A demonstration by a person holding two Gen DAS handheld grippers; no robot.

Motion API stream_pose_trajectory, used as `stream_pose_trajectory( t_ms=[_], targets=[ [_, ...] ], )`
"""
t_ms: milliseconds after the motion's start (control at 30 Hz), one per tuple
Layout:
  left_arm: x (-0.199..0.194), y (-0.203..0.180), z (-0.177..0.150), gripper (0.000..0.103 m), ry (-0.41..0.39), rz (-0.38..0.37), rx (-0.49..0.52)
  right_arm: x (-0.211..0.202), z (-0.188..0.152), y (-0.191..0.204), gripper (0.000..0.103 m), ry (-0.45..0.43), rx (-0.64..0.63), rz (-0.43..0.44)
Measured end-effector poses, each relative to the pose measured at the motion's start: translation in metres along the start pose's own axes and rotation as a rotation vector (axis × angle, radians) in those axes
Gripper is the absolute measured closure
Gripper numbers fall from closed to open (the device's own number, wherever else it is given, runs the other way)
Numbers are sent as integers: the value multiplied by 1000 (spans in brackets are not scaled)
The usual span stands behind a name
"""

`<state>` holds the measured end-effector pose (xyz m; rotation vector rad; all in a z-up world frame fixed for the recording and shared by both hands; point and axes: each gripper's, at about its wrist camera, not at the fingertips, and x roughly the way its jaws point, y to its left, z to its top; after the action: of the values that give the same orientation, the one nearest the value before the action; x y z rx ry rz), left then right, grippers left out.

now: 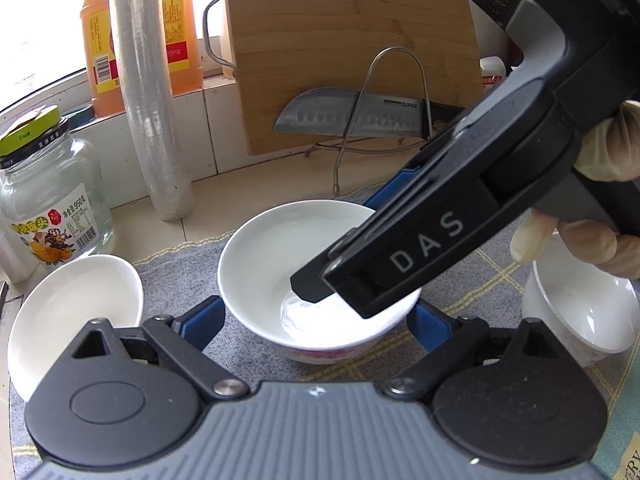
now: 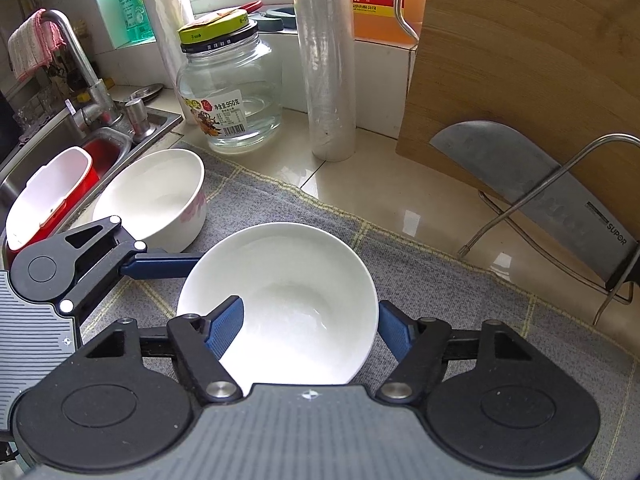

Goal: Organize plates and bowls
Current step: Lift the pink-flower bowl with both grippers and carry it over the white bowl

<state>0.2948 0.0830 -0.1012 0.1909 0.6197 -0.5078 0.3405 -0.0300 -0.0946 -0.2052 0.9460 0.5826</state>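
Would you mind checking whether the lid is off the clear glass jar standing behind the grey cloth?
No, the clear glass jar has its yellow-green lid seated on its black-collared neck in the right wrist view.

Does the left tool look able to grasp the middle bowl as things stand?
Probably yes: the left tool is open, its fingers flanking the middle bowl. However, the right tool straddles its rim, which may hinder.

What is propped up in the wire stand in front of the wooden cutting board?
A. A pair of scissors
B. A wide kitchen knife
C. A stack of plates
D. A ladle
B: a broad steel knife leans against the bamboo cutting board, held by the wire stand.
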Motion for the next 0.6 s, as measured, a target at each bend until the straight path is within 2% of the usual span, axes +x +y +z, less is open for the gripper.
stream_pose_trajectory(
  t_ms=[600],
  targets=[
    [1,2,-1,8,-12,-23,2,7,3,-4,31,4,10,10]
  ],
)
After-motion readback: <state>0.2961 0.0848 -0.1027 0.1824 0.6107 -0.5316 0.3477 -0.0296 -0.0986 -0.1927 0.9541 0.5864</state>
